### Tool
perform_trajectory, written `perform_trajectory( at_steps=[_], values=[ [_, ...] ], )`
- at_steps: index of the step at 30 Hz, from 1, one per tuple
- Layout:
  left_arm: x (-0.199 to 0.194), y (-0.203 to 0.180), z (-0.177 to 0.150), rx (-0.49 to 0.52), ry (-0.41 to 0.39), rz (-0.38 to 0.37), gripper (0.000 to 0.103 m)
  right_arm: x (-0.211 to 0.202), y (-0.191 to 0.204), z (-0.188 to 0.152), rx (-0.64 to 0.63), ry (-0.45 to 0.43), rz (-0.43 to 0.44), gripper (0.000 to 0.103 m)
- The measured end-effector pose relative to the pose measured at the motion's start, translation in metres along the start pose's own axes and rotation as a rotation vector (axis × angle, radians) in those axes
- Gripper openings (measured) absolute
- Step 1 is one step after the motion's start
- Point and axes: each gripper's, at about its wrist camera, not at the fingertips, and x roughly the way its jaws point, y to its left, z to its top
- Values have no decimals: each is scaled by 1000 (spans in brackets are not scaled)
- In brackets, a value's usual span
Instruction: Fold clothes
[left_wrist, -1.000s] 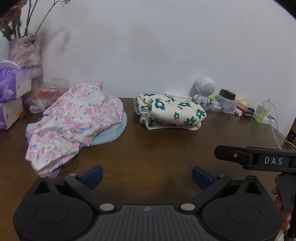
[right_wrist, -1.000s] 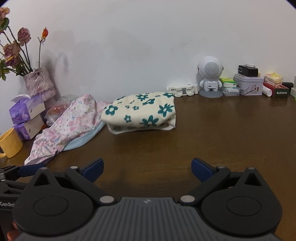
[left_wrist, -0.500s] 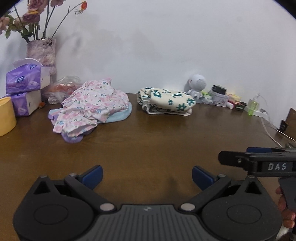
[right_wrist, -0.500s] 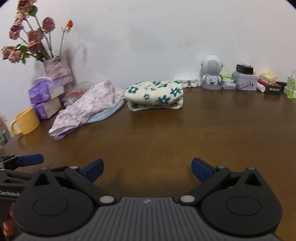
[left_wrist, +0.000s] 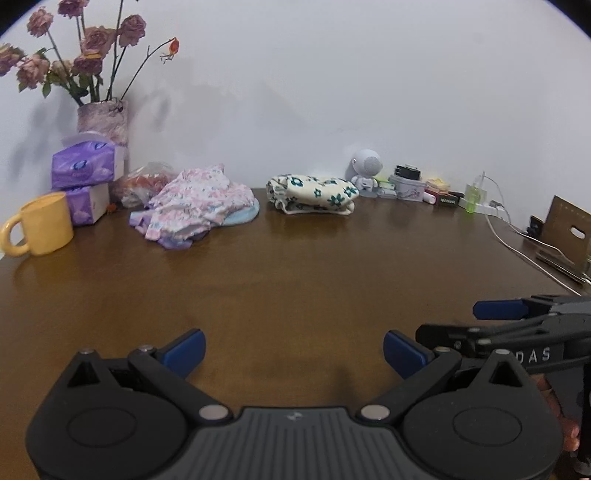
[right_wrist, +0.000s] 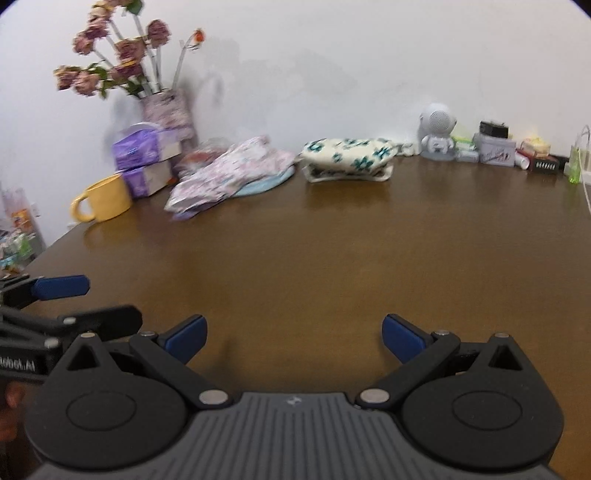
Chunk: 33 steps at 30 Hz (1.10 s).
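Between your spread blue pads, the left gripper (left_wrist: 291, 350) and right gripper (right_wrist: 291, 334) are both gaping wide, gripping nothing above the glossy brown wooden table (left_wrist: 295, 273). Far off by the wall, the cream flowered garment (left_wrist: 314, 194) is sitting as a neat folded block, while the soft pink floral clothes (left_wrist: 195, 201) are lying crumpled beside a rounded yellow mug (left_wrist: 44, 223).

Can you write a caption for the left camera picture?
Open left gripper over bare wooden table; folded flowery cloth far back.
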Motion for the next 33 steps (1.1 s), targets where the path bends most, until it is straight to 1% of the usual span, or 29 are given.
perform_trajectory(
  at_steps=[2, 6, 7, 11, 15, 20, 27, 33],
  values=[
    [-13, 0, -10, 7, 0, -1, 103, -11, 7, -12, -4, 3, 14, 103],
    [-31, -8, -28, 45, -19, 77, 103, -27, 19, -29, -22, 4, 16, 103],
    [-34, -8, -31, 49, -25, 85, 103, -31, 22, -32, -25, 5, 15, 103],
    [-41, -3, -38, 21, -39, 63, 103, -33, 28, -38, -22, 10, 19, 103],
    [-41, 3, -40, -8, -25, 58, 103, -34, 31, -40, -21, 3, 5, 103],
    [-38, 11, -43, -47, -7, 32, 103, -35, 34, -43, -19, 5, -11, 103],
    [-31, 17, -43, -80, 31, 44, 103, -29, 30, -40, 3, 39, -17, 103],
    [-25, 20, -41, -90, 58, 49, 103, -26, 34, -40, -17, 52, -26, 103]
  ],
)
